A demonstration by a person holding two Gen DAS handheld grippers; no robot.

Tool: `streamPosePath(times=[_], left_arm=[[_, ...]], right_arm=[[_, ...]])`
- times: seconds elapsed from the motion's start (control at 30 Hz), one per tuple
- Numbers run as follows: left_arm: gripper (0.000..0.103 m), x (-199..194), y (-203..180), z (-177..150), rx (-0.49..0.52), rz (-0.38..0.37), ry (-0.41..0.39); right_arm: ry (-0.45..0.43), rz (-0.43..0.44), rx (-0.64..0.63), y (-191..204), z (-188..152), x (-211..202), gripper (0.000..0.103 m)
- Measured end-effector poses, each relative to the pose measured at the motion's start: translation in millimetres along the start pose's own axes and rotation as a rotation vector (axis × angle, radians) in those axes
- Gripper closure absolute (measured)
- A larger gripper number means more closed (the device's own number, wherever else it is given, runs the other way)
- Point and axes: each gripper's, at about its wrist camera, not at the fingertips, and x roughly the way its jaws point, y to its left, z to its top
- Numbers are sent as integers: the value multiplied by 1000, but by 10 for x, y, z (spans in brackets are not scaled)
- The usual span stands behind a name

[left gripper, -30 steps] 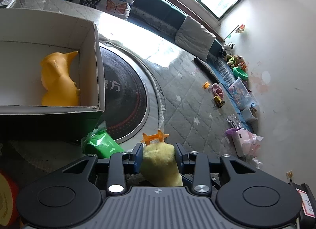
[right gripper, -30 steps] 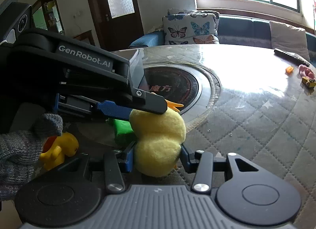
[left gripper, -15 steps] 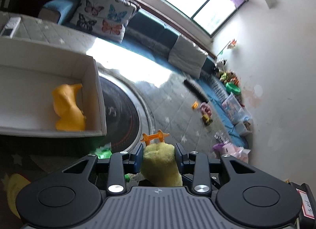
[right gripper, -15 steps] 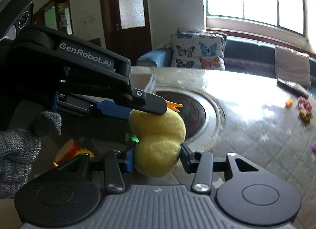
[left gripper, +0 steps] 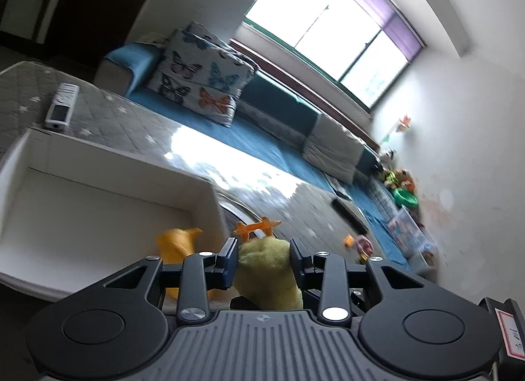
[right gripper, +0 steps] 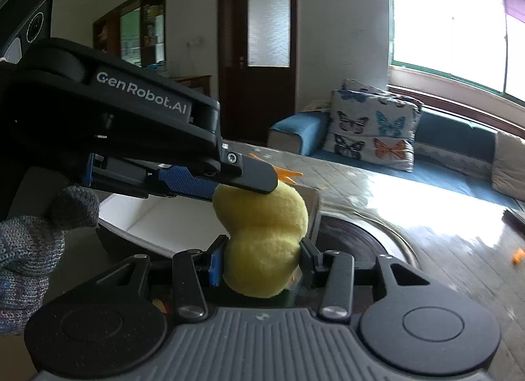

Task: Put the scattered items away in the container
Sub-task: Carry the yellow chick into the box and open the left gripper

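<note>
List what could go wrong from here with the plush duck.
1. Both the left gripper and the right gripper clamp the plush duck; if they move apart, it may stretch or slip out.
2. The duck is soft and squeezed, so when one gripper lets go it could tip and fall outside the white box.
3. An orange toy already lies in the box near the wall; the duck may land on it.

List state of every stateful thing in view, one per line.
Yellow plush duck toy: airborne, gripped at both ends.
Left gripper: shut on the plush.
Right gripper: shut on the plush.
White open-top cardboard box: open, holds an orange plastic toy.
Dark wooden door: closed.
</note>
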Motion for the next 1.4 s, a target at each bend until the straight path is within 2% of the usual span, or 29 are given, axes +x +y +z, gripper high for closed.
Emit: streamPosePath(times=[0.33, 0.57, 0.87, 1.1, 1.4], left_arm=[[66, 134, 580, 218, -98, 70, -1], [67, 305, 974, 268, -174, 106, 39], [69, 494, 1308, 264, -256, 126, 91], [72, 623, 1446, 208, -291, 129, 126], [71, 548, 1378, 216, -257, 140, 101]], right_arm=[[75, 82, -39, 222, 222, 649, 58], [163, 121, -67, 317, 195, 1090, 58], [257, 146, -73, 349, 114, 1446, 58], [272, 145, -79, 330, 85, 1503, 57], [230, 148, -73, 321, 115, 1318, 56]])
